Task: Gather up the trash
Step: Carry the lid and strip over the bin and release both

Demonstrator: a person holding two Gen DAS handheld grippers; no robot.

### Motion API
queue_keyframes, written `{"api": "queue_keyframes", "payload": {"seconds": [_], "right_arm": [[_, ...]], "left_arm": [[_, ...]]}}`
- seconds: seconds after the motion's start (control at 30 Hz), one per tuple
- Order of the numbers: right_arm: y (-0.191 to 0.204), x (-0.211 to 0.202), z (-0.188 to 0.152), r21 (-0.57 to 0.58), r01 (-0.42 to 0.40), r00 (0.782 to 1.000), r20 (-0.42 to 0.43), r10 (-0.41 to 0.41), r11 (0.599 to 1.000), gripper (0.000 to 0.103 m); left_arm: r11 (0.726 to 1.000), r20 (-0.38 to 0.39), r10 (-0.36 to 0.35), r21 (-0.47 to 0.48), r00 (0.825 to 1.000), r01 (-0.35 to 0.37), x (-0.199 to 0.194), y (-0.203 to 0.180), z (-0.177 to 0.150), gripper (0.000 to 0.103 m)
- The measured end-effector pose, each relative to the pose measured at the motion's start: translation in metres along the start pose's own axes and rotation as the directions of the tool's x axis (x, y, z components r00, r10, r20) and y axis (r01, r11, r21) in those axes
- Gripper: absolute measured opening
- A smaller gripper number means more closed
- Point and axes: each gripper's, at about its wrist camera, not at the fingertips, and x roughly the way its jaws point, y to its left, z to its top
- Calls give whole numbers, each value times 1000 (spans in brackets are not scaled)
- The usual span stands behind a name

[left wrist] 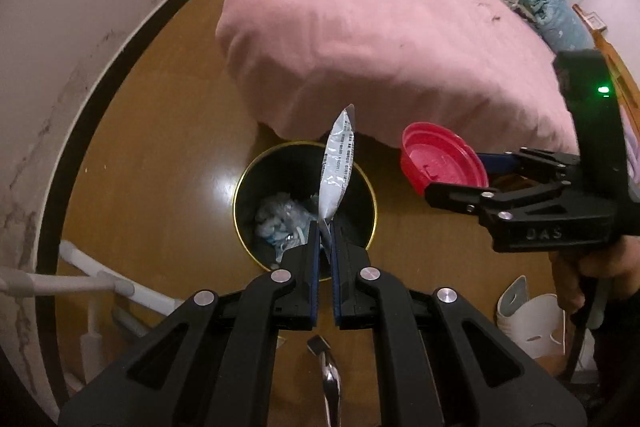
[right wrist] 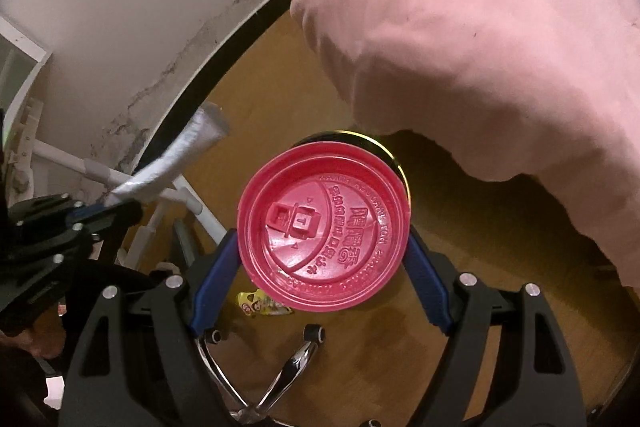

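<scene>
Blue rubber lines the fingers (left wrist: 314, 267) of our left gripper (left wrist: 325, 239), and they are pinched nearly together on the lower tail of a silver foil wrapper (left wrist: 336, 167). We hold it by that bottom end so the rest of the wrapper stands up and forward, directly over the mouth of the black bin (left wrist: 244, 187) on the wooden floor (left wrist: 160, 131). Judging by that line-up, a simple release should drop it among the crumpled pale trash (left wrist: 280, 219) already inside.

Our right gripper (right wrist: 322, 259) is spread wide, its blue pads (right wrist: 214, 275) bearing on opposite sides of the rim of a red plastic cup lid (right wrist: 324, 227), embossed face toward the wrist camera. Gripping across the diameter keeps the thin disc from twisting out. In the left view the lid sits just right of the bin, beyond its rim; in the right view it covers most of the opening, only a gold-edged arc of the bin's rim showing behind it. We judge it must shift over before letting go.

Outward from there, a pink duvet (left wrist: 380, 27) hangs off the bed just behind the bin, close enough to brush. A small yellow wrapper (right wrist: 264, 303) lies on the floor near chrome chair legs (right wrist: 288, 371), likely still to collect.
</scene>
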Motion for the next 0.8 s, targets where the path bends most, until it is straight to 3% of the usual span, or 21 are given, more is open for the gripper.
{"api": "queue_keyframes", "payload": {"seconds": [0.2,0.27,0.3,0.33,0.4,0.57,0.8], "right_arm": [[-7,10,8,11,-12,1000,-9,12,1000,77],[-7,9,7,17,-13,1000,-8,13,1000,78],[-8,10,7,19,-13,1000,-10,13,1000,78],[-9,11,7,19,-9,1000,-15,9,1000,78],[-9,9,4,25,-4,1000,-18,4,1000,78],[-9,11,2,31,0,1000,-27,1,1000,78],[-1,10,9,25,10,1000,-20,-9,1000,82]], "left_arm": [[1000,-10,2,25,1000,-1,8,-11,-1,4],[999,-1,15,42,1000,-15,7,-19,2,10],[998,0,27,59,1000,-27,7,-21,3,27],[997,4,35,64,999,-35,8,-25,6,51],[997,41,48,66,998,-50,-1,-27,8,66],[996,55,50,75,997,-54,-11,-29,7,66],[993,108,70,88,992,-79,-40,-38,2,82]]}}
